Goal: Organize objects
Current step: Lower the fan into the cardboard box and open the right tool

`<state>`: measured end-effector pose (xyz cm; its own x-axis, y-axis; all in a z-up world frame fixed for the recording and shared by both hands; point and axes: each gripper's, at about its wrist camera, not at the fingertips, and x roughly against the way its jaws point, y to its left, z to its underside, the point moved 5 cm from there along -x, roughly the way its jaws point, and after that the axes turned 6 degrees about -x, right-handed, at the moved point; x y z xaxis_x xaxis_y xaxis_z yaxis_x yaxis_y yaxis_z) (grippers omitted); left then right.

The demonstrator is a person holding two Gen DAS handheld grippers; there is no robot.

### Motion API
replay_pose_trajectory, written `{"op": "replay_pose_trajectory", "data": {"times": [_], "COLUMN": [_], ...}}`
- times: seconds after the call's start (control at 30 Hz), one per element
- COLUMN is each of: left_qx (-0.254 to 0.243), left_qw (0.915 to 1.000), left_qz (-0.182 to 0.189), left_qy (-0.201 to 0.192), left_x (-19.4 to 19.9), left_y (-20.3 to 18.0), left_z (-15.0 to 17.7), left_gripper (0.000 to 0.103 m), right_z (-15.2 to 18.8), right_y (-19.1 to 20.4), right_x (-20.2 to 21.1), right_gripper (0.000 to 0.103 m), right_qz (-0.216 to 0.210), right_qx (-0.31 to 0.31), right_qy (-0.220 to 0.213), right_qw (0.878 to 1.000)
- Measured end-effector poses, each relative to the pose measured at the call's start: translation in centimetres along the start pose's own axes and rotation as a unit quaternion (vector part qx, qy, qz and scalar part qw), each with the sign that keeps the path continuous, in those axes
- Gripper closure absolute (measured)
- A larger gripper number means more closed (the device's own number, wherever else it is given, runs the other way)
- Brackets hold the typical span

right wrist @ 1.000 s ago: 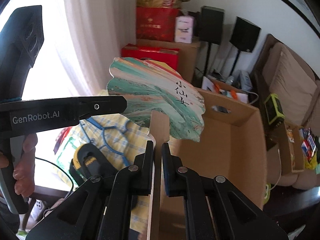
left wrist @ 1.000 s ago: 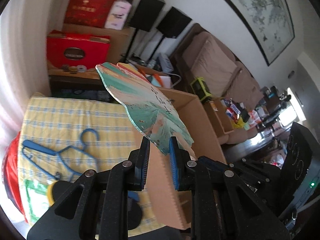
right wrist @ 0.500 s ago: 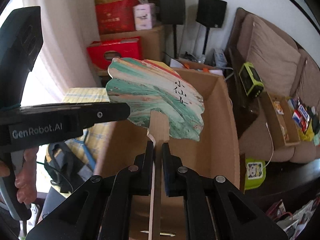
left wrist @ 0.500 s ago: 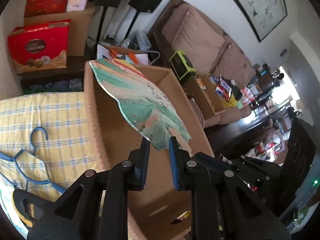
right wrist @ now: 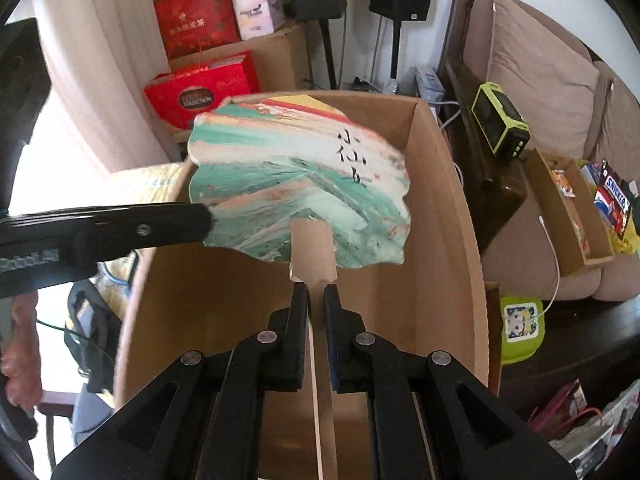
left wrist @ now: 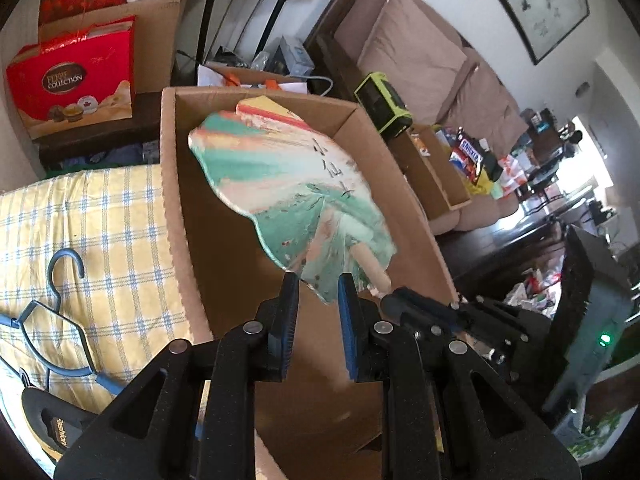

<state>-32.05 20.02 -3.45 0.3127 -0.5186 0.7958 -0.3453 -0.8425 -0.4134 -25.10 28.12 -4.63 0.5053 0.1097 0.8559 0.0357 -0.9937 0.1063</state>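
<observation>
- Fan [right wrist: 304, 184] held over the open box [right wrist: 448, 216], its face tilted
- Right gripper [right wrist: 316, 304] pinches the fan's wooden handle [right wrist: 314, 256]
- Left gripper [left wrist: 318, 292] nips the fan's lower edge
- Blue hanger [left wrist: 52, 320] lies on the checked cloth [left wrist: 100, 216] beside the box

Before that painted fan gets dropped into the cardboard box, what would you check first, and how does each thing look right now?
1. Right tongs clamped on the fan's handle: ok.
2. Left tongs pinching the fan edge: ok.
3. Fan above the box opening, not its rim: ok.
4. Box floor bare where the fan would land: ok in the part visible.
5. Hanger on the checked cloth outside the box: ok.
6. Fan's height above the floor: cannot tell.
</observation>
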Motion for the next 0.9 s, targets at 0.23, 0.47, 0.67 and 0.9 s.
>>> {"op": "replay_pose_trajectory", "data": {"times": [0.23, 0.47, 0.67, 0.9], "left_qx": [-0.006, -0.029, -0.038, -0.051], "left_qw": [1.0, 0.9995, 0.9979, 0.9937], "left_qz": [0.005, -0.011, -0.046, -0.097], "left_qy": [0.0, -0.008, -0.023, -0.021], "left_x": [1.1, 2.9, 4.7, 6.6], "left_y": [0.6, 0.5, 1.3, 3.5], "left_z": [1.6, 2.8, 3.8, 5.9], "left_gripper": [0.085, 0.076, 0.046, 0.036], "right_z": [1.7, 2.2, 1.9, 1.7], "right_y": [-1.4, -2.5, -1.7, 0.8], "right_x": [-2.8, -3.5, -1.7, 0.9], "right_gripper": [0.1, 0.095, 0.077, 0.04], "right_qz": [0.017, 0.023, 0.027, 0.023], "right_qx": [-0.012, -0.032, -0.029, -0.012], "right_qy": [0.027, 0.039, 0.014, -0.019], "right_qw": [0.999, 0.998, 0.999, 0.999]}}
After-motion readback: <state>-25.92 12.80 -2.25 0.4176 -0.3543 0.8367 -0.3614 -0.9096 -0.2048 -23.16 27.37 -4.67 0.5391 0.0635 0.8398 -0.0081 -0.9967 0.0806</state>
